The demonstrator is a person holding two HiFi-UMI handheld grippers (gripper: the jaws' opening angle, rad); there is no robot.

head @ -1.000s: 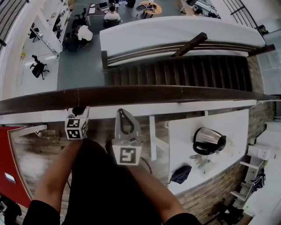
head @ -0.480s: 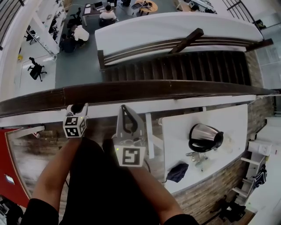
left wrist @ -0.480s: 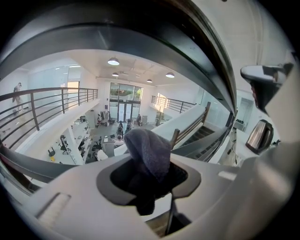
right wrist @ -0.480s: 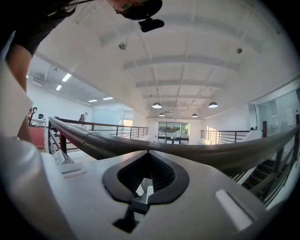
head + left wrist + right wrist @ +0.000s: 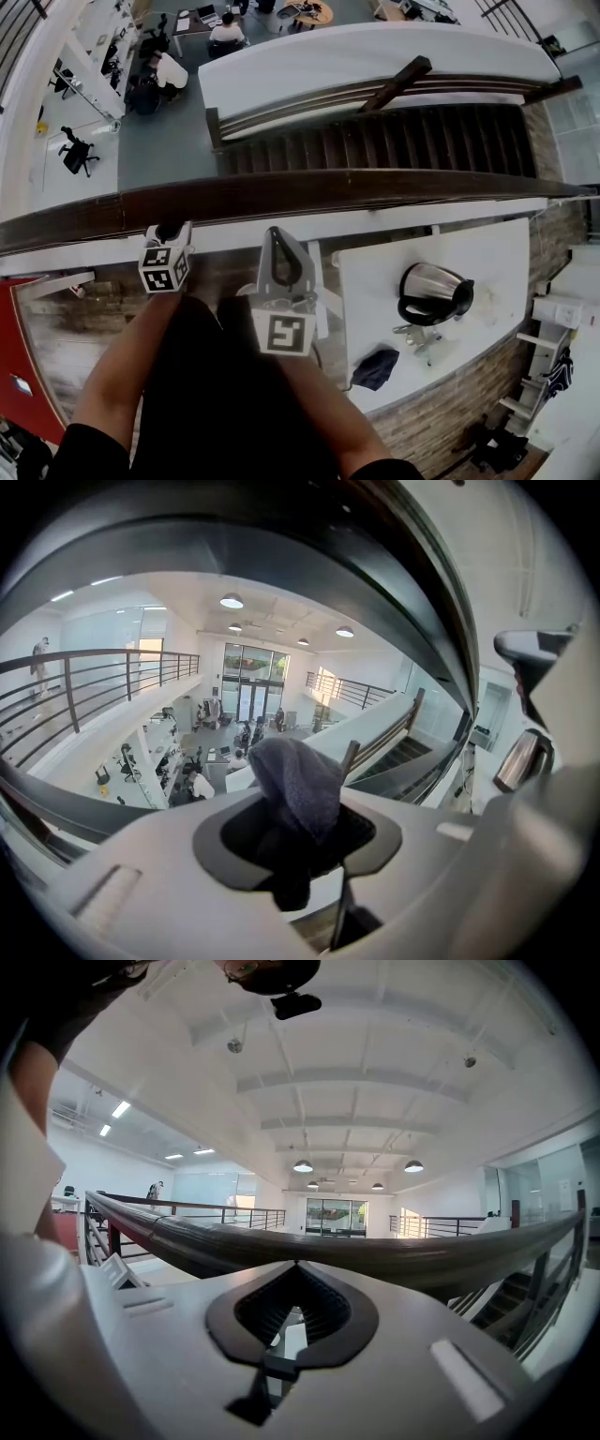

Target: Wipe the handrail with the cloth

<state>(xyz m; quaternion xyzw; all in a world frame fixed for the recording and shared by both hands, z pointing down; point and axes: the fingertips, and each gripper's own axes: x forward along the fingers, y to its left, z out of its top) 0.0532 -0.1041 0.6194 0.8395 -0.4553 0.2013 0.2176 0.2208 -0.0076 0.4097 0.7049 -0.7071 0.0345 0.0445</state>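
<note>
The cloth (image 5: 292, 781), dark grey, soft and bunched into a rounded lump, sticks up from the left tool (image 5: 299, 853), whose jaws grip it, close under the long dark-brown handrail (image 5: 328, 192). The right tool (image 5: 294, 1269), jaws together and empty, points at the rail.

Your left gripper (image 5: 295, 832) pinches a dark grey cloth (image 5: 298, 780): soft, nubbly weave, fully matt. Both gripper shells read as smooth, matt grey plastic, and your right gripper (image 5: 294, 1269) shows ribbed black pads (image 5: 267, 1309) inside. The handrail (image 5: 281, 195) is dark wood, smooth, with a low sheen. On the matt white worktop (image 5: 497, 253), the kettle (image 5: 433, 292) gleams as polished metal. Rough brick wall (image 5: 450, 422) beneath.
</note>
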